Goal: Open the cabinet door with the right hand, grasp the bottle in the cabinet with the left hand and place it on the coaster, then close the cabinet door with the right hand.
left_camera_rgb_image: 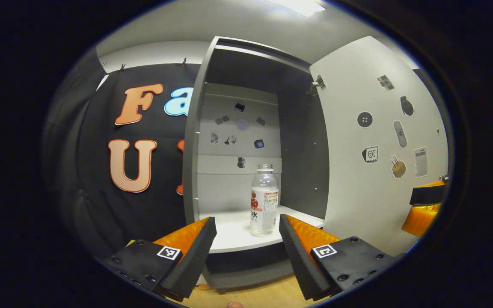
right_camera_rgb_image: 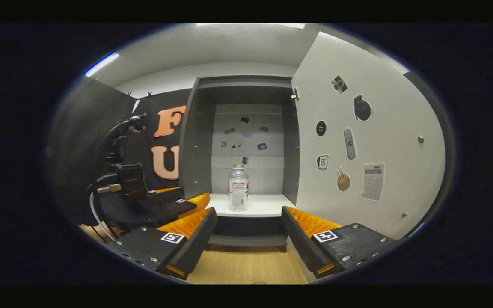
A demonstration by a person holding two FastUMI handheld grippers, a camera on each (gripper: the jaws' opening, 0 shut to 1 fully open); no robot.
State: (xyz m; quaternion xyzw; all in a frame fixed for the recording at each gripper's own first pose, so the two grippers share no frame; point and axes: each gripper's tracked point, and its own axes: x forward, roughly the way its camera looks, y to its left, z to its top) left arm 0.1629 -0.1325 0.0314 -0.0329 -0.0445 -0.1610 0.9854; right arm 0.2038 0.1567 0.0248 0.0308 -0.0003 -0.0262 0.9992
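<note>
- The cabinet stands on a wooden table against the booth's black cloth wall; its grey carcass is open at the front, and small stickers dot its pale back panel.
- The cabinet door is swung wide open to the right on its hinge; its pale inner face carries several stickers, and in the right gripper view it fills the right side of the scene.
- The white shelf inside the cabinet is the floor on which the bottle rests; its front edge sits above a dark base panel.
- The left gripper faces the cabinet's opening with its two fingers spread apart and holding nothing; the bottle shows between them but farther in, untouched; in the right gripper view this gripper sits at the left, near the cabinet's lower left corner, with its body behind it.
- The right gripper hangs back in front of the cabinet, fingers parted and empty; it touches neither the door nor the bottle; in the left gripper view part of it peeks in at the right edge, beside the door.
- The bottle stands upright on the shelf near its front edge; it is clear plastic with a label round its middle, and looks uncapped; in the right gripper view it stands about midway across the shelf.
</note>
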